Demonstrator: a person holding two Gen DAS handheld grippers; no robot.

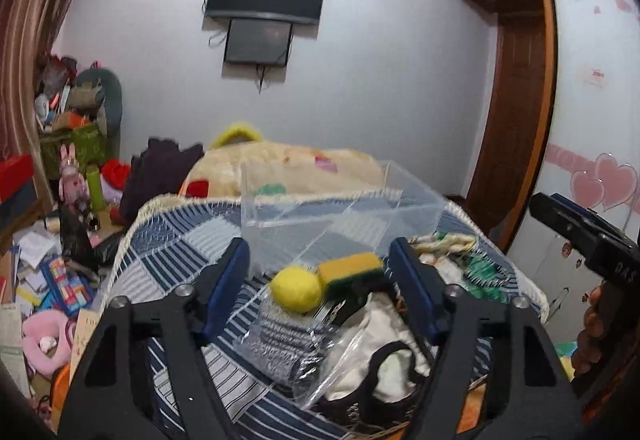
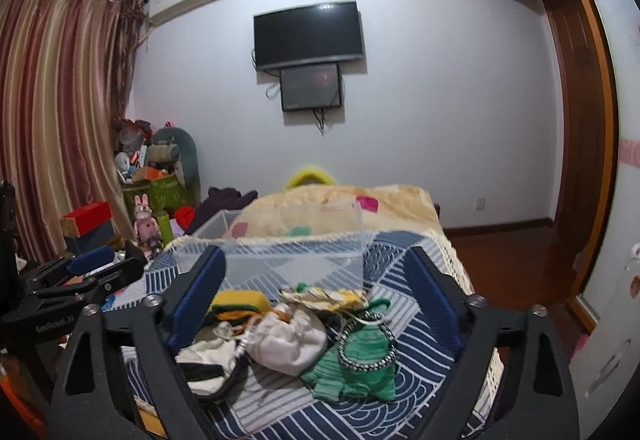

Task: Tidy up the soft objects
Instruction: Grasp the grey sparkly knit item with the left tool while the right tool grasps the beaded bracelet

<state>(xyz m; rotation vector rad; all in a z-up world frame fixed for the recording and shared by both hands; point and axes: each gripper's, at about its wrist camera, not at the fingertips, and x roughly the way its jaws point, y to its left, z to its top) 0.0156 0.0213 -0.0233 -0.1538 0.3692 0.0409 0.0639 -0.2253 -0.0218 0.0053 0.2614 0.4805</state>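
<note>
A pile of soft things lies on the blue patterned bedspread (image 1: 168, 240). In the left wrist view my left gripper (image 1: 320, 252) is open and empty above a yellow ball (image 1: 296, 288), a yellow-green sponge (image 1: 352, 271), a grey knit item in a plastic bag (image 1: 280, 348) and a white cloth (image 1: 384, 328). In the right wrist view my right gripper (image 2: 316, 272) is open and empty above a white pouch (image 2: 288, 336), a green cloth (image 2: 360, 360), a patterned cloth (image 2: 324, 296) and the sponge (image 2: 240, 300). A clear plastic box (image 2: 288, 260) stands behind the pile; it also shows in the left wrist view (image 1: 320, 199).
A cream plush blanket (image 2: 340, 207) lies at the bed's far end. Toys, boxes and papers crowd the floor at left (image 1: 52, 280). A wardrobe (image 1: 592, 119) stands at right. A TV (image 2: 308, 35) hangs on the far wall. The right gripper's body (image 1: 584, 236) shows at the left view's right edge.
</note>
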